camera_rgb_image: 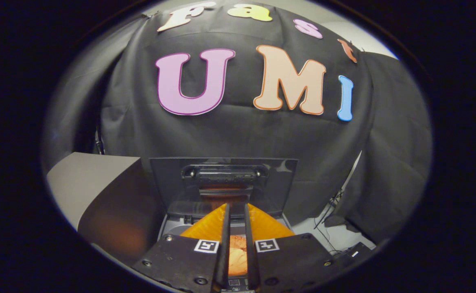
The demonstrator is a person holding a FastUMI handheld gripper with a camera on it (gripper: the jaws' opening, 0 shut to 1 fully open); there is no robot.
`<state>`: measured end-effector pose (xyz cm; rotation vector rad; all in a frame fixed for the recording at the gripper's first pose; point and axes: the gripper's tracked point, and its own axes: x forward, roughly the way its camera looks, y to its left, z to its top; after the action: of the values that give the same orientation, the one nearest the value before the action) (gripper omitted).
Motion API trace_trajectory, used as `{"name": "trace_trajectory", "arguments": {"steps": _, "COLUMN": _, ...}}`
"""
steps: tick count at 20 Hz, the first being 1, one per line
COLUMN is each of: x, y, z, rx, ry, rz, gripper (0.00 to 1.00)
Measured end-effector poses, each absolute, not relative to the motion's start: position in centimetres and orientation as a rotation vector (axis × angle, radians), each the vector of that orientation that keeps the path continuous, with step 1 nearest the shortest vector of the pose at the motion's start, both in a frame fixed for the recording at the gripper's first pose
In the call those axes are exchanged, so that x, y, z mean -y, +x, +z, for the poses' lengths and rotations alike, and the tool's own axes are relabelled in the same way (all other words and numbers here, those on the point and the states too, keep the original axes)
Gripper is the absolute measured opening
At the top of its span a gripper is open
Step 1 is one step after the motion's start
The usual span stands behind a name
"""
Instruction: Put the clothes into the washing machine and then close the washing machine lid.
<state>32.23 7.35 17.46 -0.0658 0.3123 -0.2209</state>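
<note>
The gripper (236, 211) hangs just over the front of the washing machine (173, 226), its two fingers (224, 244) drawn close together with only a narrow slot left between them. In that slot sits a bunched orange cloth (237, 256) — the clothes, as far as can be seen — and it fills the gap from one finger to the other. Whether both fingers truly press on it, or it simply lies below them inside the machine, I cannot tell from this angle.

The washing machine's lid (221, 183) stands raised, upright at the back of the machine and beyond the fingertips, its inner face turned toward the gripper. A dark handle bar (225, 176) runs across that face, and below the bar the glossy panel carries an orange reflection. The machine's pale top rim shows just ahead of the fingers, to either side of them.

Beside the machine lies a grey table surface (87, 179) — and on the machine's other side, a few cables (329, 203) trail over the floor.
</note>
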Motion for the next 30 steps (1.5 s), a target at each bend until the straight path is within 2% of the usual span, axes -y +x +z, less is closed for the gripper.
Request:
{"name": "trace_trajectory", "arguments": {"steps": 17, "x": -8.6, "y": 35.6, "z": 19.7, "rx": -0.281, "ry": -0.070, "rz": -0.217, "gripper": 0.19}}
{"name": "trace_trajectory", "arguments": {"steps": 23, "x": -7.4, "y": 41.7, "z": 23.2, "rx": -0.198, "ry": -0.050, "rz": -0.235, "gripper": 0.18}}
{"name": "trace_trajectory", "arguments": {"steps": 25, "x": -7.2, "y": 44.7, "z": 23.4, "rx": -0.192, "ry": -0.020, "rz": -0.237, "gripper": 0.29}}
{"name": "trace_trajectory", "arguments": {"steps": 30, "x": -8.6, "y": 50.5, "z": 22.2, "rx": -0.210, "ry": 0.093, "rz": -0.202, "gripper": 0.31}}
